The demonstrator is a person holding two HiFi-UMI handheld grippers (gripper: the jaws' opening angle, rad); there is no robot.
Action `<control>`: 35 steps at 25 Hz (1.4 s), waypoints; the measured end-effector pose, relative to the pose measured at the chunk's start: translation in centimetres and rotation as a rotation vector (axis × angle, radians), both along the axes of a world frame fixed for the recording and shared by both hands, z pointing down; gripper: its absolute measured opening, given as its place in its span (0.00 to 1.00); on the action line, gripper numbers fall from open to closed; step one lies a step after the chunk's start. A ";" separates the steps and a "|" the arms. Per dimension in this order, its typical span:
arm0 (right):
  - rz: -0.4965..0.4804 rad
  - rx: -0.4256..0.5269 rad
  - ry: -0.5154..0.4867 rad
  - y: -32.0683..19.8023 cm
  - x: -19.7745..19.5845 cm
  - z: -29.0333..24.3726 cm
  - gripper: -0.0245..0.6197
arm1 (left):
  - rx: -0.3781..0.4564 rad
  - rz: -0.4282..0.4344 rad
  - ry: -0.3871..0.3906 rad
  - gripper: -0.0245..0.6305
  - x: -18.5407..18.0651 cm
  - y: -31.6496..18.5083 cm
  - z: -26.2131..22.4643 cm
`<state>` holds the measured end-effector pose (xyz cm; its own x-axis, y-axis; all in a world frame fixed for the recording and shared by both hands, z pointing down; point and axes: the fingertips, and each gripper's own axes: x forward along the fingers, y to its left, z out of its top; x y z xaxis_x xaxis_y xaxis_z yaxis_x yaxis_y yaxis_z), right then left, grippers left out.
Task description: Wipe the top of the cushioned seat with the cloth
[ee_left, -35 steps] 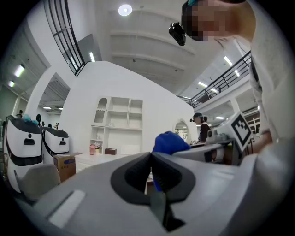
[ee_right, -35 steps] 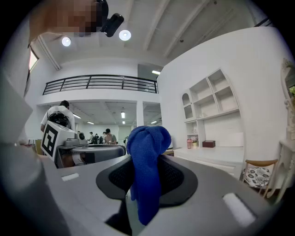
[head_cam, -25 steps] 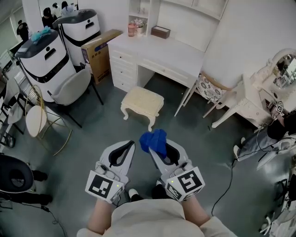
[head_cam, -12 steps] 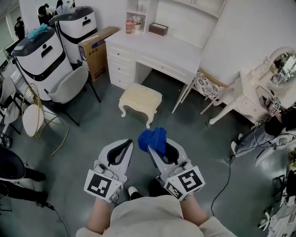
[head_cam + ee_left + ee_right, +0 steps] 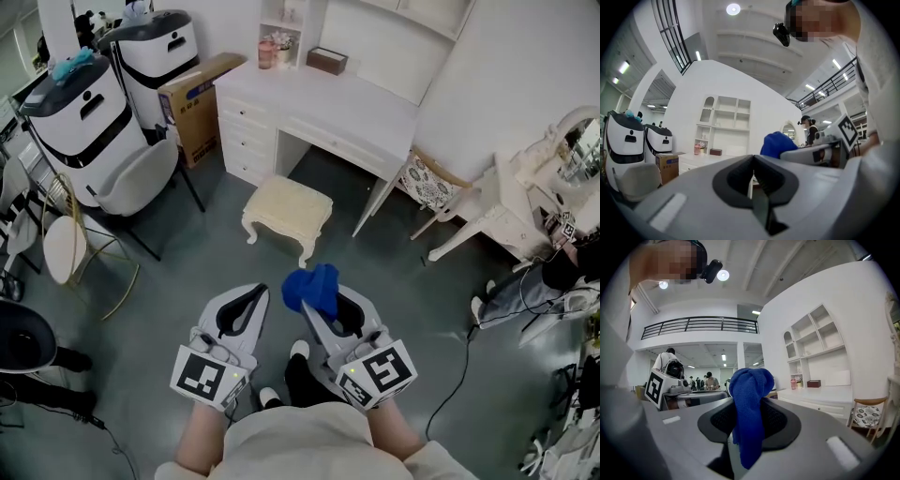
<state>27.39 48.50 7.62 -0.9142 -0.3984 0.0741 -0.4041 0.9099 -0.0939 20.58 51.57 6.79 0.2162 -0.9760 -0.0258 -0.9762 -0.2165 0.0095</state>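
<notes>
Two grey hand-held grippers with square-marker cubes reach up from the bottom of the head view, side by side, over a dark grey floor (image 5: 441, 309). At lower centre, the right gripper (image 5: 326, 302) has its jaws clamped on a bunched bright blue cloth (image 5: 312, 288). In the right gripper view the blue cloth (image 5: 749, 413) stands up between the closed jaws of the right gripper (image 5: 746, 437), with a loose end hanging down in front. To its left in the frame, the left gripper (image 5: 255, 294) has its jaws pressed together with nothing between them. The left gripper view shows that gripper (image 5: 753, 161) closed and empty. A cream cushioned seat with curved white legs (image 5: 288, 208) stands on the floor at the centre of the frame, above the grippers and well apart from the cloth. Behind the seat, at upper centre, is a white dressing desk with drawers (image 5: 319, 98). A brown cardboard box (image 5: 197, 94) stands at the upper left.
</notes>
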 end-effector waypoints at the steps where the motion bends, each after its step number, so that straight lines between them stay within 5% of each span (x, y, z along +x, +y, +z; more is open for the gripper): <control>1: -0.006 -0.003 -0.003 -1.0 -0.4 0.0 0.25 | 0.001 -0.003 -0.003 0.04 -0.4 -0.9 0.0; 14: -0.070 0.001 0.005 -13.7 -2.9 -0.6 0.25 | 0.010 -0.048 -0.016 0.04 -2.2 -13.6 -1.1; 25: -0.088 -0.022 0.002 -18.6 -4.5 0.6 0.25 | -0.006 -0.067 -0.016 0.04 -3.6 -18.3 -0.4; 35: -0.009 -0.048 0.005 -21.9 -8.4 1.0 0.25 | -0.022 0.002 -0.029 0.04 -7.8 -21.9 -0.2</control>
<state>19.04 26.60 8.64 -0.9174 -0.3859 0.0971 -0.3963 0.9081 -0.1353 12.74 29.68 6.57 0.2184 -0.9759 0.0022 -0.9758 -0.2184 -0.0143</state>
